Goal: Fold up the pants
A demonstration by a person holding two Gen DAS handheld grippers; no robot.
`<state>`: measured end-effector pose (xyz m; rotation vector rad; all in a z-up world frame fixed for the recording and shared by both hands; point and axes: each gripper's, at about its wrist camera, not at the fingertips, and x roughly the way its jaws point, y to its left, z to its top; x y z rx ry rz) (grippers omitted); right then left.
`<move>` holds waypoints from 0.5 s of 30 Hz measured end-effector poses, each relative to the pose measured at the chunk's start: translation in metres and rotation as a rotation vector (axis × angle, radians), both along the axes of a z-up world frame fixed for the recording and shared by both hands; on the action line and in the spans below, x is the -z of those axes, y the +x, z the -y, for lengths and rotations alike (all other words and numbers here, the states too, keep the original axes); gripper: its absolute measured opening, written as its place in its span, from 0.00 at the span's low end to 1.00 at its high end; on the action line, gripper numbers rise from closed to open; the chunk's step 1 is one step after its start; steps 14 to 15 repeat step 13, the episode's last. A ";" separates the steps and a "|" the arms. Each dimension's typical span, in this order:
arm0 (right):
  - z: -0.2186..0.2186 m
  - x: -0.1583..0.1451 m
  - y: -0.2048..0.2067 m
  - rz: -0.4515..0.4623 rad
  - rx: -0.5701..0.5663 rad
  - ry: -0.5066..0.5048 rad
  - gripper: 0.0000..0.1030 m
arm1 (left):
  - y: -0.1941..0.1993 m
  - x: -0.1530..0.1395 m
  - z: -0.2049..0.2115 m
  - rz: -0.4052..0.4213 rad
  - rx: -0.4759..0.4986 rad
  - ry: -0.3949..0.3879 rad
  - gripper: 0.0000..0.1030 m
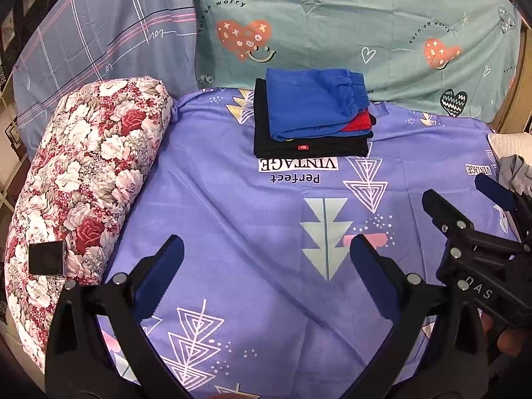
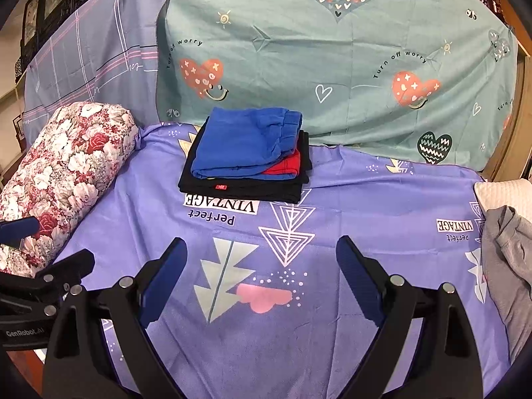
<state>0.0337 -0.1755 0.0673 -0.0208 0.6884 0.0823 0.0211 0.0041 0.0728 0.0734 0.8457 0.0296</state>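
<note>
**Folded stack far, next pants waiting right**

Purple bedsheet (image 2: 332,349) spread flat as folding ground. Folded pants stack (image 2: 246,163) parked far-centre, out of the way. Grey pants (image 2: 508,266) crumpled at right edge, unfolded. Left claw (image 1: 266,279) and right claw (image 2: 262,282) both spread wide, empty, hovering near.

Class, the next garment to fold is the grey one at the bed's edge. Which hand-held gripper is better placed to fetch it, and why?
Probably the right hand-held gripper: open, empty, with the grey garment beside its right finger. The left hand-held gripper, also open, sits farther from it.
</note>
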 end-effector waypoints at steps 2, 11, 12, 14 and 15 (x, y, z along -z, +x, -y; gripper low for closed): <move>0.000 0.001 0.000 -0.004 -0.001 -0.001 0.89 | 0.001 0.000 -0.001 -0.003 -0.001 -0.006 0.98; 0.000 0.008 -0.003 -0.029 -0.013 0.001 0.89 | 0.005 0.005 -0.003 -0.019 -0.027 0.002 0.98; -0.001 0.009 -0.003 -0.032 -0.015 -0.002 0.89 | 0.005 0.006 -0.004 -0.021 -0.027 0.004 0.98; -0.001 0.012 -0.004 -0.038 -0.016 -0.003 0.89 | 0.005 0.006 -0.004 -0.022 -0.028 0.006 0.98; -0.001 0.012 -0.004 -0.038 -0.016 -0.003 0.89 | 0.005 0.006 -0.004 -0.022 -0.028 0.006 0.98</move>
